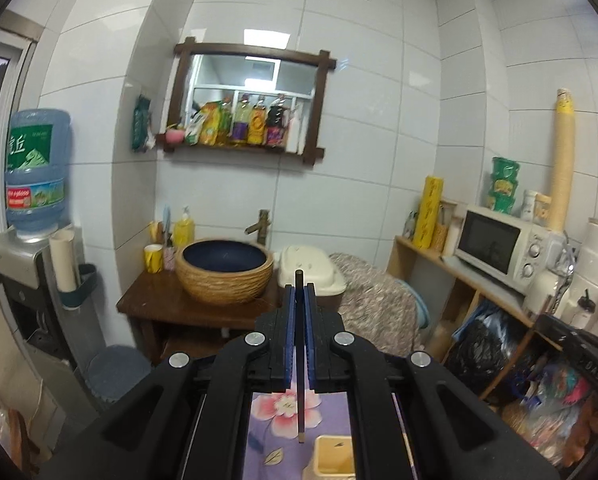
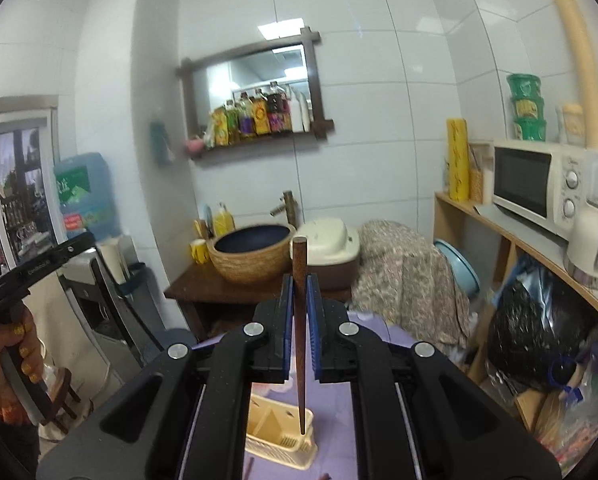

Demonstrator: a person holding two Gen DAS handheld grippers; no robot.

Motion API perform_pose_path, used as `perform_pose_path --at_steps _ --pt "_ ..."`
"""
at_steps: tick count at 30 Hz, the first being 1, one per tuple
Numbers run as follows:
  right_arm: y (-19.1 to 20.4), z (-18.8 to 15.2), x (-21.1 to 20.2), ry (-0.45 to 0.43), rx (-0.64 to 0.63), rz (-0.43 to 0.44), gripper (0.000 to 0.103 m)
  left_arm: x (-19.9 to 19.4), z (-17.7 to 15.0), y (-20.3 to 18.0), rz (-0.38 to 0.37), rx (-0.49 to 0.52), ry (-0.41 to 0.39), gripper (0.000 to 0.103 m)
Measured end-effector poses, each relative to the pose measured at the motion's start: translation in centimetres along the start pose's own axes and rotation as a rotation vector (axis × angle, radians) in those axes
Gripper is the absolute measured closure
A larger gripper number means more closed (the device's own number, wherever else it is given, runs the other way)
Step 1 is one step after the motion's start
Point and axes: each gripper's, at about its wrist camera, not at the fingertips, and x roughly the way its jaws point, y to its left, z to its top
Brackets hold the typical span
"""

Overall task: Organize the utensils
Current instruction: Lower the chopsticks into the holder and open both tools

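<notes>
Chopsticks, one in each gripper! My left gripper is clamped tight on a dark, almost black chopstick, blue pads pinching it mid-shaft, its square tip hanging over the floral purple cloth on the worktop. Just below and right of that tip sits the cream utensil holder.

My right gripper is squeezed onto a brown wooden chopstick, upright, thick end up, thin tip hanging above the cream utensil holder with its divided compartments. Whether the tip touches it, I can't tell.

Off to my left in the right wrist view, my hand grips the other tool's handle.

Writing? The blue water jug on the dispenser carries a green label with large Chinese characters I can't fully make out. Bottles line the shelf under the mirror, their labels too small to read. The microwave shows no legible brand.
</notes>
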Motion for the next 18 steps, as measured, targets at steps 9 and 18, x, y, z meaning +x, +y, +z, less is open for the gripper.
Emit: perform_pose_path --at_steps 9,18 --pt "1.2 -4.3 4.8 0.034 0.031 -0.003 0.095 4.5 -4.9 -3.6 -0.039 0.012 0.058 0.097" --pt "0.2 -10.3 8.9 0.153 0.087 -0.008 0.095 8.7 -11.5 -3.5 -0.025 -0.010 0.178 0.097"
